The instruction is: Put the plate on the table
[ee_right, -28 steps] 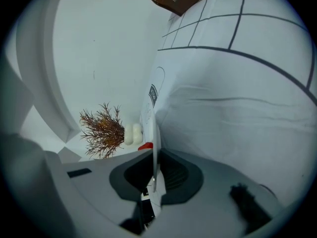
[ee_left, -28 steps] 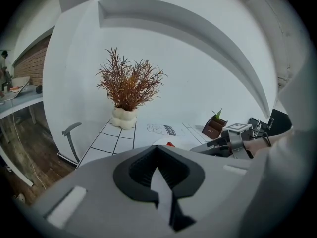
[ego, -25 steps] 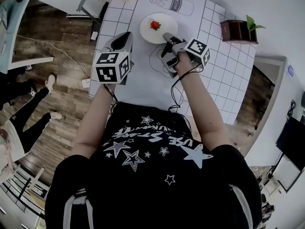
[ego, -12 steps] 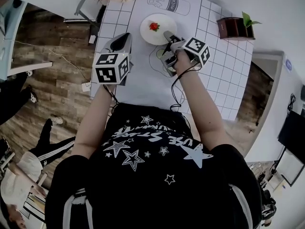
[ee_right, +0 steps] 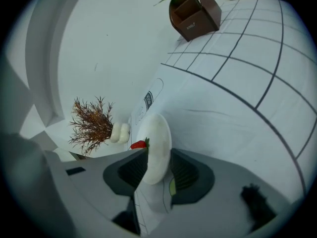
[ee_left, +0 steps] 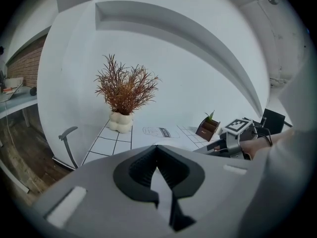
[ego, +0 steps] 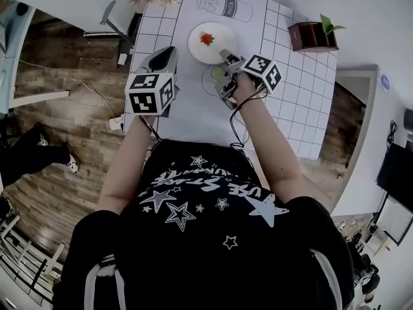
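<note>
Round white plate, plain and shallow, flat on the gridded table just below the milk-carton drawing — one red strawberry on it. Right gripper at the rim farthest from the drawing, jaws just opened wide, spread either side of that rim (no pinch). Left gripper down-left of the drawing, fingers pressed together, empty. Right of the drawing, brown box holding a green plant.

Left gripper jaws together; right gripper jaws have just been opening, loose around the plate rim.
</note>
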Available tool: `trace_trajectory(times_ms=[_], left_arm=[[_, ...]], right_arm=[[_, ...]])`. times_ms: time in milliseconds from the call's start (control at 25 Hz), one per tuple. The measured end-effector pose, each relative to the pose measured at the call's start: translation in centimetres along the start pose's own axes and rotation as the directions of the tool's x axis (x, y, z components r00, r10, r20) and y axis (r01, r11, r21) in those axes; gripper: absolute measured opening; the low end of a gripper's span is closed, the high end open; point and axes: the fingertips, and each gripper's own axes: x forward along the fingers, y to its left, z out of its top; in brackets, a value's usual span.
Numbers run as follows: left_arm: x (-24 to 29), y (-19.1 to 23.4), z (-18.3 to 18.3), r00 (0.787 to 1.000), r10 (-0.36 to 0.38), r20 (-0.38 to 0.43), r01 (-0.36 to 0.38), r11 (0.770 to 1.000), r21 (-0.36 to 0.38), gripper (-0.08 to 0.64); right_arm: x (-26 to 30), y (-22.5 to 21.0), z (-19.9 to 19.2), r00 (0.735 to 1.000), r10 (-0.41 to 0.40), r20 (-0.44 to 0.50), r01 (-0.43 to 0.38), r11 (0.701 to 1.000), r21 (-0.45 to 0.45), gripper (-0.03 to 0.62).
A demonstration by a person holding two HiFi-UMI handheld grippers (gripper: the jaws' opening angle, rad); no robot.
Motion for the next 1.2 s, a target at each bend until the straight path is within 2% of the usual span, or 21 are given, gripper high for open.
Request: trace_trajectory(times_ms=[120,320,520,600,760,920,1080,1200], left_arm=[[-0.7,0.0,0.1,1.000,-0.010,0.010,0.010,1.000,0.001,0.009],[-2.0,0.2,0.4,0.999,-0.029,0.033,0.029,1.000,-0.003,0.009],[-3.6,-0.1,1.3,0.995,-0.070,0.065,0.070,0.998,0.000,0.009],[-4.2,-0.4,1.7,0.993,-0.091,0.078,0.091,0.996,0.010,0.009],[-4.9,-1.0,2.0,0.986,-0.144,0.088,0.140,0.989,0.041,0.009],[-5.5,-1.5,0.8,0.980,-0.191,0.060,0.188,0.981,0.057,0.009],[-5.8,-2.9,-1.2,0.961,-0.277,0.006,0.276,0.957,0.086,0.009],[-5.8,-3.9,-2.5,0.941,-0.337,-0.018,0.337,0.934,0.118,0.009]], right_arm=[[-1.4,-0.4,0.1,0.999,-0.029,0.038,0.031,0.998,-0.050,0.140],[-3.5,0.4,0.2,0.995,-0.006,0.099,0.010,0.999,-0.049,0.138],[-5.7,4.0,0.1,0.980,0.106,0.167,-0.091,0.991,-0.096,0.130],[-6.7,5.5,-0.1,0.969,0.152,0.196,-0.128,0.983,-0.128,0.057],[-8.6,7.4,-0.8,0.950,0.202,0.236,-0.154,0.966,-0.207,0.029],[-10.4,7.5,-2.5,0.944,0.201,0.260,-0.123,0.950,-0.286,0.018],[-12.9,5.6,-4.9,0.934,0.166,0.317,-0.062,0.947,-0.314,0.015],[-14.5,5.3,-6.8,0.914,0.166,0.370,0.010,0.903,-0.430,0.015]])
